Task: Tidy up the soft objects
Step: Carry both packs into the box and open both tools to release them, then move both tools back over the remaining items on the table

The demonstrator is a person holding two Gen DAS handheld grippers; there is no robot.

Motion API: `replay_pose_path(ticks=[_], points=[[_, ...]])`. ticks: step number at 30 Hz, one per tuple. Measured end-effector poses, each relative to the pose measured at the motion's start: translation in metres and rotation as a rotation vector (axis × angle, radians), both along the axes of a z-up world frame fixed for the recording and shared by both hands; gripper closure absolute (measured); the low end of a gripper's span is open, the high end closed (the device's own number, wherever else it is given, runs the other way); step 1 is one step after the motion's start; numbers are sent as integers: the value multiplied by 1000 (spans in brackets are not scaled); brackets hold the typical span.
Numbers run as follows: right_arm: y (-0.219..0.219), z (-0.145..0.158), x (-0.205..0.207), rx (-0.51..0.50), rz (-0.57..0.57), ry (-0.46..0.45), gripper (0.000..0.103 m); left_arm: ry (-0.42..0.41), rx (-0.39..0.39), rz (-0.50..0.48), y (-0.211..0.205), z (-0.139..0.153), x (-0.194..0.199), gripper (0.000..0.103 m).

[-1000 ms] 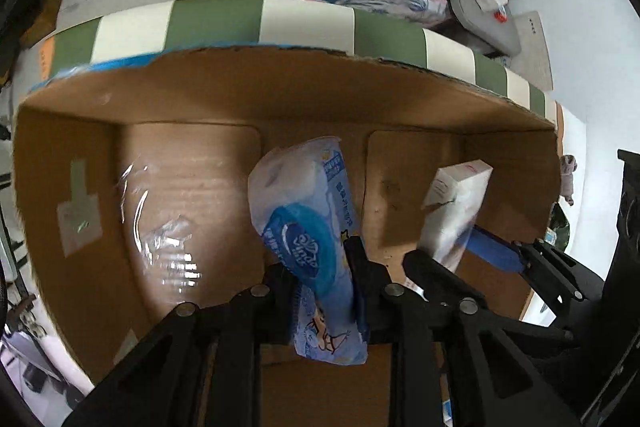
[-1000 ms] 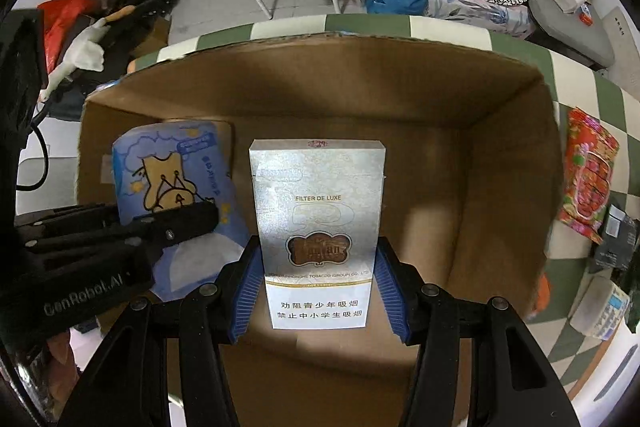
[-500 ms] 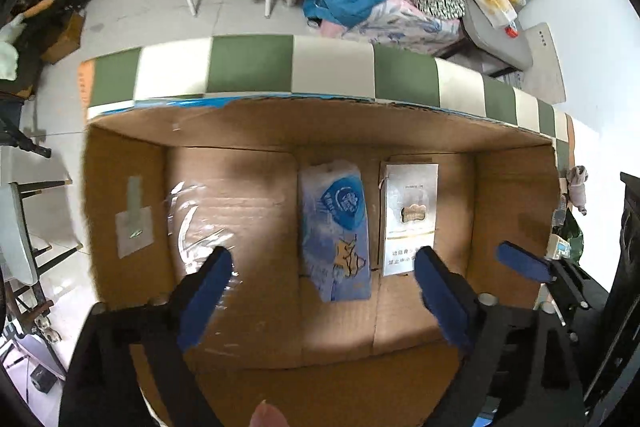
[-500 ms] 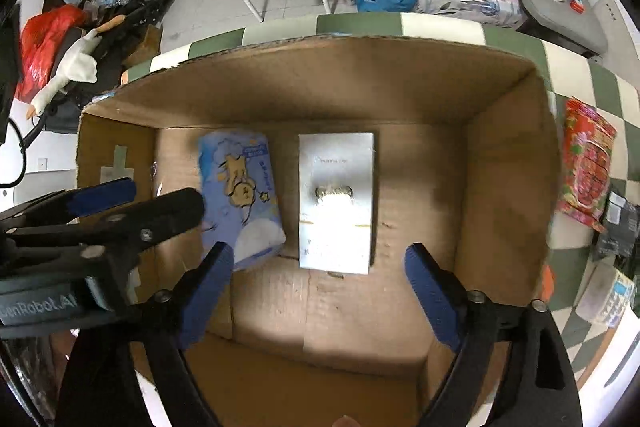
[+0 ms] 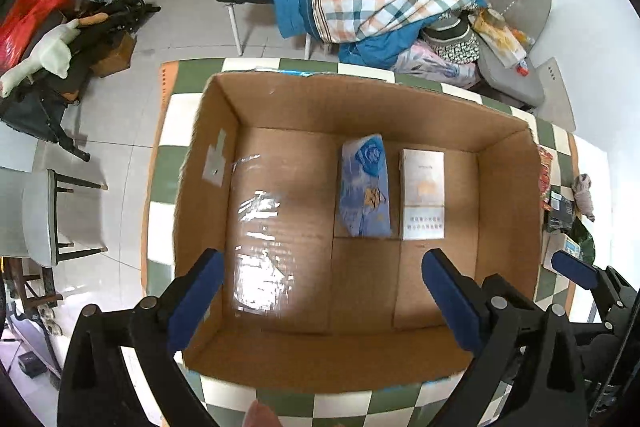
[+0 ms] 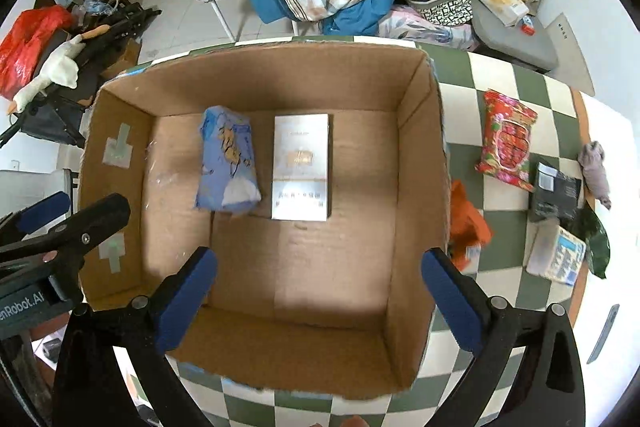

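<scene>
Both grippers above the cardboard box [image 6: 420, 155] on the checkered tabletop [image 6: 508, 75]; left gripper [image 5: 320, 291] jaws just opened wide, nothing between them; right gripper [image 6: 320, 291] same — empty. Blue tissue pack [image 5: 365, 187] and white carton [image 5: 423, 195] lie flat side by side on the box floor, just apart; red snack bag [image 6: 505, 143] outside, on the tabletop.

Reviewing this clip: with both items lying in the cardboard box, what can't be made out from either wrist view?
- Small print on the white-and-silver carton: too small and glare-washed, both views.
- Grey-white packet at the table's right edge: label blurred, right wrist view.
- Orange wrapper beside the brown cardboard box: smeared, partly behind the box wall.
- Blue tissue pack's underside: hidden, lying flat.
</scene>
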State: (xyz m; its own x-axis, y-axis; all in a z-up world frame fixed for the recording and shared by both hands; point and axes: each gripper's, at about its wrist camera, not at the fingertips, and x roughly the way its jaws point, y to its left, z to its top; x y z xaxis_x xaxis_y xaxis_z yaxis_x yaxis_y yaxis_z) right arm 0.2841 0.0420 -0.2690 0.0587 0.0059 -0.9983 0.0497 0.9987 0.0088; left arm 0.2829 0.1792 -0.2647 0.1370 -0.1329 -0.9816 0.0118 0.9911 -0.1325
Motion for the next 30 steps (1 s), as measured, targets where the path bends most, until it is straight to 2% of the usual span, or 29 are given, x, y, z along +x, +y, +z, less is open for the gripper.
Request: replay_pose_path(ticks=[6, 13, 17, 20, 24, 27, 30], points=[[4, 24, -36, -11, 4, -49, 0, -88, 48, -7, 3, 30, -36, 2], [5, 51, -74, 19, -5, -90, 0, -136, 67, -34, -4, 56, -61, 2], [-1, 63, -84, 71, -18, -97, 0, -144, 45, -39, -13, 71, -66, 2], [-16, 73, -91, 128, -44, -100, 0, -162, 52, -76, -36, 85, -65, 2], [-60, 86, -100, 188, -132, -113, 0, -193, 67, -168, -89, 103, -54, 2], [-117, 90, -110, 223, -256, -118, 0, -204, 75, -244, -134, 109, -43, 2], [-187, 83, -115, 240, -421, -116, 0, -174, 75, -327, -192, 100, -21, 2]])
